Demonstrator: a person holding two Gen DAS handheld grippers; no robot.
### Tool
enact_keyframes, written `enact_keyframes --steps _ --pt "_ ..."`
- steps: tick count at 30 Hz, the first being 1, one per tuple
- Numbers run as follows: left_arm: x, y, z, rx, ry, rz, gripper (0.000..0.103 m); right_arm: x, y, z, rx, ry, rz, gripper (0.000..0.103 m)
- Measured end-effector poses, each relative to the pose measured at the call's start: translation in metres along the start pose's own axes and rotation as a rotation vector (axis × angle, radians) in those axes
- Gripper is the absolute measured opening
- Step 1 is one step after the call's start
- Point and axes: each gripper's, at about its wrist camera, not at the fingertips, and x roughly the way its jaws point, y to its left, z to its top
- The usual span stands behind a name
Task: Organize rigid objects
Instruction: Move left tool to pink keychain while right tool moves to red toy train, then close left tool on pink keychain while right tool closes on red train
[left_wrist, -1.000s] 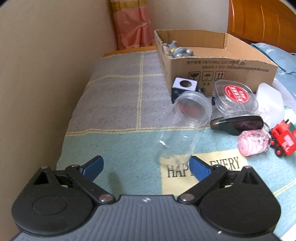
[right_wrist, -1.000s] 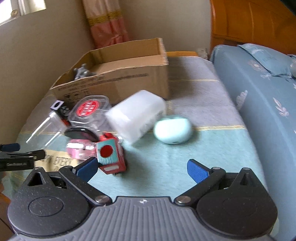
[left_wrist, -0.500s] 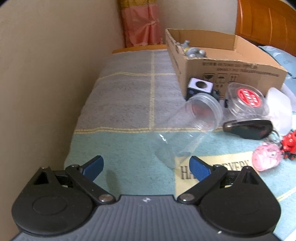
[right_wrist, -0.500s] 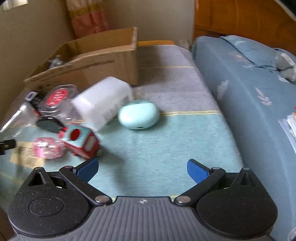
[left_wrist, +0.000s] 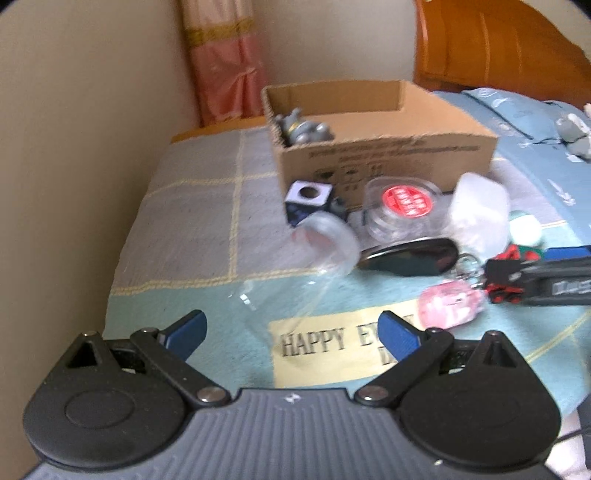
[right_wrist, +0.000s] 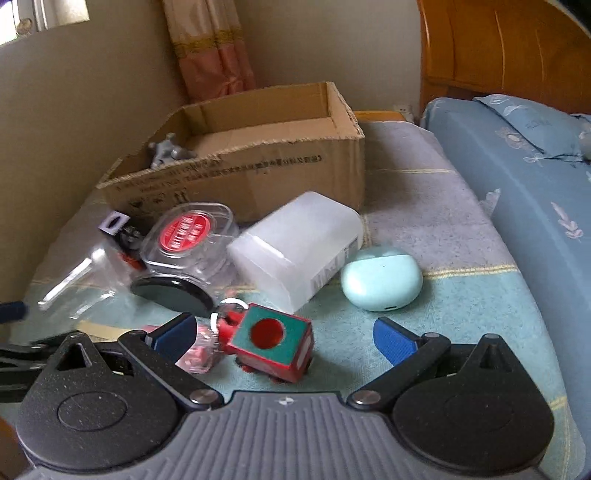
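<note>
Jaws spread and empty on both tools: the left gripper (left_wrist: 291, 328) faces the clear jar (left_wrist: 295, 273) lying on its side, the right gripper (right_wrist: 284, 332) hangs over the red toy block (right_wrist: 273, 343). Only a grey figure (right_wrist: 166, 149) sits in the far cardboard box (right_wrist: 258, 166), so I judge most sorting remains. A red-lidded tub (right_wrist: 188, 236), frosted case (right_wrist: 295, 247) and mint pod (right_wrist: 382, 277) crowd the path.

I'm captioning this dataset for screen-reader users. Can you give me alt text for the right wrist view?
The open right gripper hovers over a red toy train on a bedspread, among a mint earbud case, a frosted white box and a red-lidded clear jar. A cardboard box stands behind.
</note>
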Motion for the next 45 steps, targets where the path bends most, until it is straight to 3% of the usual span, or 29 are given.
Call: enact_keyframes --steps 7,14,19,21,23,27,31,38,45 --pt "0.000 -0.022 0.009 0.025 0.003 -0.142 0.098 -0.005 -0.014 -0.010 -0.022 0.013 -0.014 0.103" --pt "0.015 -0.051 0.007 0.078 0.026 -0.211 0.095 -0.014 -0.029 -0.016 -0.049 0.011 -0.019 0.103" --pt "0.027 -0.056 0.009 0.022 0.064 -0.253 0.087 -0.010 -0.027 -0.020 -0.120 0.019 -0.056 0.103" --pt "0.031 -0.057 0.010 0.001 0.076 -0.258 0.086 -0.009 -0.026 -0.024 -0.148 0.023 -0.073 0.103" --pt "0.035 -0.058 0.011 -0.014 0.086 -0.273 0.077 -0.007 -0.026 -0.028 -0.169 0.028 -0.075 0.103" --pt "0.041 -0.065 0.012 -0.019 0.091 -0.263 0.073 -0.009 -0.026 -0.032 -0.189 0.030 -0.059 0.103" --pt "0.039 -0.067 0.014 -0.023 0.082 -0.276 0.055 -0.012 -0.025 -0.033 -0.209 0.016 -0.071 0.103" --pt "0.036 -0.060 0.011 -0.007 0.081 -0.244 0.055 -0.024 -0.020 -0.028 -0.182 -0.071 0.032 0.101" --pt "0.036 -0.051 0.010 -0.019 0.084 -0.236 0.055 -0.018 -0.005 -0.021 -0.198 -0.096 0.047 0.078"
